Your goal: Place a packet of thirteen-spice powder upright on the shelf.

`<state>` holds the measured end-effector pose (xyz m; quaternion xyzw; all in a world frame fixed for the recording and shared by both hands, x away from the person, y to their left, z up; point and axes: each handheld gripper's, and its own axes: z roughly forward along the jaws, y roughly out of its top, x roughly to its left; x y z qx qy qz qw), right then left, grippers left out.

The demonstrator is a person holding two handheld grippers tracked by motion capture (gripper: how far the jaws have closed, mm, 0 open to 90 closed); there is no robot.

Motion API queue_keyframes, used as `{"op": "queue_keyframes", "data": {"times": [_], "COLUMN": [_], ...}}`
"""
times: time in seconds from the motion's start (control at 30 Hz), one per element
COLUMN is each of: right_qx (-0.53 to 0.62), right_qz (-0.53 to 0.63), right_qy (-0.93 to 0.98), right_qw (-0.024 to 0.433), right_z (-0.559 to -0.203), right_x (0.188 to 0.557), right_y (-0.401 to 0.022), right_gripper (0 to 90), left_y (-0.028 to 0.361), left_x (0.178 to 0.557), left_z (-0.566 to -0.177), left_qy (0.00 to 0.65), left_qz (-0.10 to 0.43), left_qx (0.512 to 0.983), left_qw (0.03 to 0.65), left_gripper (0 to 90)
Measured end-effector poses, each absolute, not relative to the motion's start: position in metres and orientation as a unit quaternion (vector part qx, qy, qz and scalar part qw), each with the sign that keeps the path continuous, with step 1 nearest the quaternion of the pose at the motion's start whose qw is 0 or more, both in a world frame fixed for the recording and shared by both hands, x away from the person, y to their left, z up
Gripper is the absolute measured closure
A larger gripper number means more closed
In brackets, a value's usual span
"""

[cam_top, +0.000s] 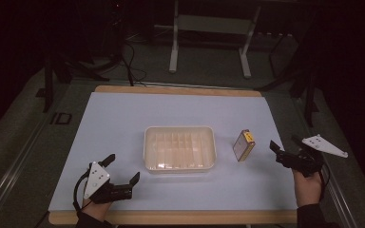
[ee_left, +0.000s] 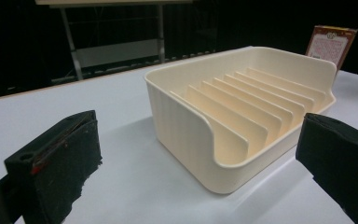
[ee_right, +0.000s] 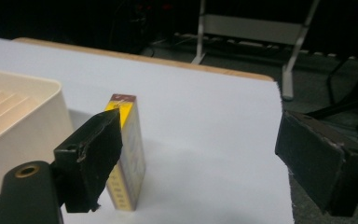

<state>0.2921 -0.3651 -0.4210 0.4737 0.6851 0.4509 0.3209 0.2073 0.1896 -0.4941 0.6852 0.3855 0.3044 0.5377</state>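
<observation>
A cream plastic rack tray (cam_top: 180, 147) with upright dividers sits at the middle of the white table sheet (cam_top: 123, 118). A small yellow and brown box (cam_top: 244, 144) stands on edge just right of it. My left gripper (cam_top: 122, 169) rests open near the front left, pointing toward the tray (ee_left: 242, 121), with nothing between its fingers. My right gripper (cam_top: 282, 146) is open at the right edge, a short way right of the box (ee_right: 127, 158), whose top shows beside the left jaw. The box (ee_left: 331, 44) also peeks over the tray's far corner.
The sheet lies on a wooden table (cam_top: 180, 90) with dark floor around it. A white metal stand (cam_top: 209, 28) is behind the far edge. Bare sheet (ee_right: 205, 121) stretches between the right gripper's jaws and beyond the box.
</observation>
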Motion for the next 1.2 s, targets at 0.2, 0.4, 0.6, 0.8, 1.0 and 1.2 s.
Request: {"op": "queue_keyframes", "data": {"times": [0.2,0.4,0.6,0.8,1.0,1.2], "right_qx": [0.475,0.476,0.476,0.472,0.465,0.45], "right_qz": [0.441,0.415,0.381,0.331,0.297,0.254], "right_qy": [0.699,0.722,0.752,0.787,0.813,0.847], "right_qw": [0.302,0.285,0.252,0.222,0.183,0.125], "right_z": [-0.414,-0.417,-0.415,-0.413,-0.41,-0.411], "right_x": [0.293,0.293,0.298,0.306,0.314,0.322], "right_y": [-0.371,-0.375,-0.374,-0.371,-0.368,-0.366], "right_gripper": [15.2,15.1,13.6,13.1,13.0,12.9], "left_y": [0.19,0.189,0.189,0.189,0.189,0.189], "left_x": [0.207,0.206,0.206,0.207,0.207,0.207], "left_z": [-0.493,-0.492,-0.492,-0.493,-0.493,-0.493], "left_qy": [0.386,0.384,0.385,0.385,0.383,0.382], "left_qz": [0.305,0.304,0.301,0.299,0.297,0.297], "left_qx": [0.68,0.679,0.679,0.681,0.682,0.684], "left_qw": [0.544,0.547,0.548,0.547,0.547,0.546], "left_gripper": [0.0,0.0,0.0,0.0,0.0,0.0]}}
